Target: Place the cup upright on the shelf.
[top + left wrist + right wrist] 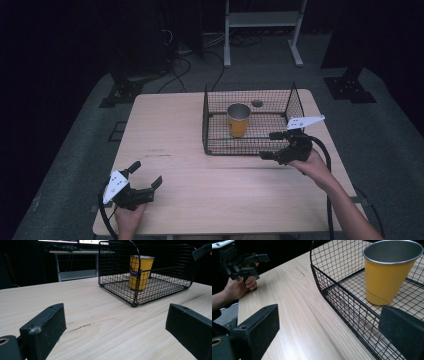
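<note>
While the yellow tapered metal cup (238, 120) stands untouched inside the black wire basket (250, 147), the right gripper (281, 145) beside that basket and the left gripper (141, 178) well off from it hold jaws wide apart, empty: grasp pending.

The bench (190, 165) is a rectangular top of light wood grain. A black wire basket (215, 130) stands directly on its far right portion. A faint dark scratch (157, 155) marks the surface left of the basket's near corner.
</note>
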`<state>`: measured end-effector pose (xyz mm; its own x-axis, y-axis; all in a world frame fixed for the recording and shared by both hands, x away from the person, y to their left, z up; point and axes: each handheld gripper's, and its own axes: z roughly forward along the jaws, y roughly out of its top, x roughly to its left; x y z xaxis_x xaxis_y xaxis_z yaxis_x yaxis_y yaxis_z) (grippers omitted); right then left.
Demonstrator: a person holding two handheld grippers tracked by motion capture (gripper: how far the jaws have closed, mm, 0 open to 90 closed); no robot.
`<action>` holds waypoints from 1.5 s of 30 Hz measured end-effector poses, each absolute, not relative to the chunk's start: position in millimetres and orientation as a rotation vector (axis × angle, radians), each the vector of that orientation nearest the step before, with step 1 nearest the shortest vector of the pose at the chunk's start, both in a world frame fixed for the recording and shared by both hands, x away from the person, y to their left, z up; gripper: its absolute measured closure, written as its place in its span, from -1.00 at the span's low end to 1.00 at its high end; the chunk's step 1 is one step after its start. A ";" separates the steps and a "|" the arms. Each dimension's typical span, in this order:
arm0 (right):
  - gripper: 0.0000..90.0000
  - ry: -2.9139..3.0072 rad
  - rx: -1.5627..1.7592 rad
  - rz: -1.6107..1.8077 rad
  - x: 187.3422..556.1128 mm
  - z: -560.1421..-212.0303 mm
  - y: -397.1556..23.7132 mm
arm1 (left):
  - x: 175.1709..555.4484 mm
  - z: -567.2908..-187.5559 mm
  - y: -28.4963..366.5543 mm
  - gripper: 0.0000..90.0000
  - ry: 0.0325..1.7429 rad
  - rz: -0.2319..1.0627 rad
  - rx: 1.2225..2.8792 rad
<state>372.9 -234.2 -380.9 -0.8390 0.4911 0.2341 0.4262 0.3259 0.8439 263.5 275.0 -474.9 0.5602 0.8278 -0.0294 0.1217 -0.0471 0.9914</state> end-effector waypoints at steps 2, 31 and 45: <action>-0.94 2.511 0.875 1.566 371.3 -381.6 -234.7 | 263.5 -474.9 275.0 -0.95 0.840 0.699 1.533; -0.93 2.513 0.868 1.577 352.3 -389.9 -240.3 | 263.5 -474.8 275.0 -0.95 0.838 0.699 1.535; -0.93 2.510 0.886 1.571 353.7 -390.5 -244.1 | 263.5 -474.8 275.0 -0.95 0.839 0.699 1.535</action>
<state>353.7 -244.1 -390.5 -0.8345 0.4910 0.2500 0.4395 0.3197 0.8394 263.5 275.0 -474.8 0.5605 0.8277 -0.0281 0.1216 -0.0486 0.9914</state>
